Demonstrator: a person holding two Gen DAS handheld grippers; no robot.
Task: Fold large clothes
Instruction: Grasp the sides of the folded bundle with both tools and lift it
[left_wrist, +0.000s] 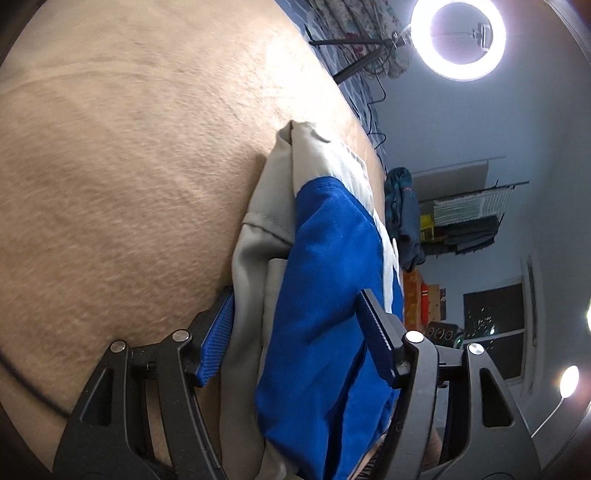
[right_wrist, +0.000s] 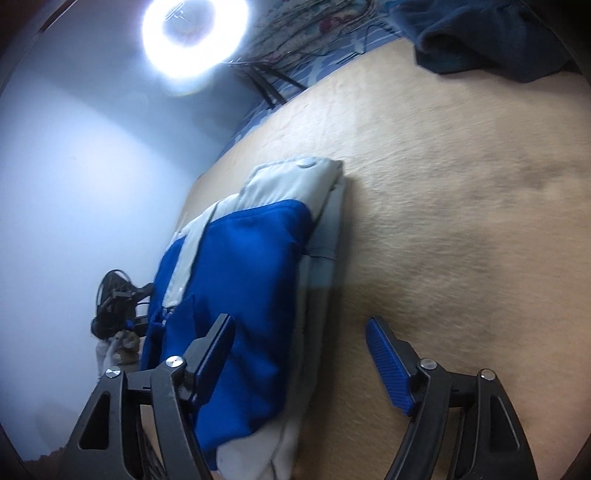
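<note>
A blue and grey garment (left_wrist: 317, 295) lies bunched into a narrow folded bundle on a tan, short-piled surface (left_wrist: 129, 184) that looks like a blanket-covered bed, close to that surface's edge. In the left wrist view the left hand-held gripper (left_wrist: 301, 332) has its two blue-padded fingers (left_wrist: 216, 332) spread to either side of the garment, the cloth filling the gap between them; the fingers are set wide, and whether they press on the fabric or merely straddle it cannot be told. In the right wrist view the right hand-held gripper (right_wrist: 297, 354) is released, fingers wide apart: one finger sits over the blue part of the garment (right_wrist: 240, 280), the other over the bare tan surface (right_wrist: 461, 221) just beside the garment. The grey end of the garment, carrying a round snap button (right_wrist: 306, 162), points away from both grippers. A lit ring light (left_wrist: 458, 35) on a dark stand glows beyond the far end of the garment, and a dark blue cloth (right_wrist: 491, 40) lies on the tan surface well apart from the garment, toward the far corner.
</note>
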